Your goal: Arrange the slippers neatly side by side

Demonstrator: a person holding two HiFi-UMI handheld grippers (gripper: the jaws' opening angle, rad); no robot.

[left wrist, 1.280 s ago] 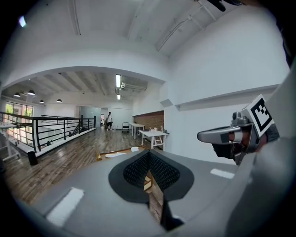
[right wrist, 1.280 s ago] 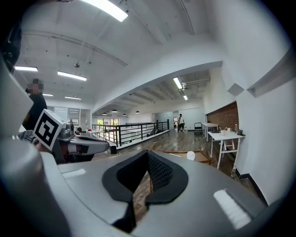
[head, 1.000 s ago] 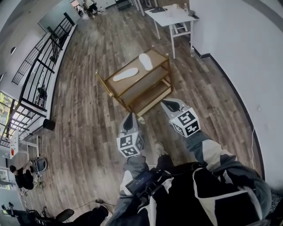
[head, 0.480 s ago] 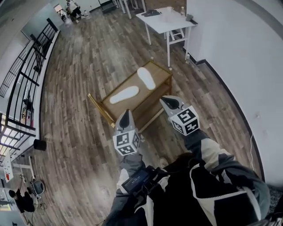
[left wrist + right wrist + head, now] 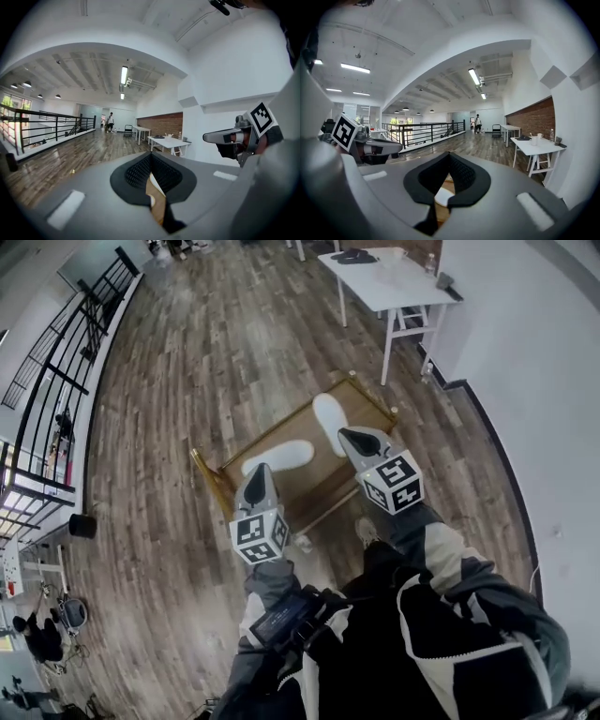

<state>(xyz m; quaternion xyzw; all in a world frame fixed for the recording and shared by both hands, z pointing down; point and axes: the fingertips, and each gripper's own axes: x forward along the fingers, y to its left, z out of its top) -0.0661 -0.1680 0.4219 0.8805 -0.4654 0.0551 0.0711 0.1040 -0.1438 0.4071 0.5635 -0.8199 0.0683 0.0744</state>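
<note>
Near slipper, far slipper — lying angled apart on wooden rack, needing alignment. Left gripper, right gripper — hovering clenched, empty, presumably readying a pick.

The left arm and right arm both reached forward from the torso. The left gripper pointed ahead and only slightly downward, its fingers pressed together with nothing between them. The right gripper was held a little further out, its tip angled slightly towards the left one, and its fingers were likewise closed and empty. The two grippers were apart, roughly side by side, with their marker cubes facing up.
</note>
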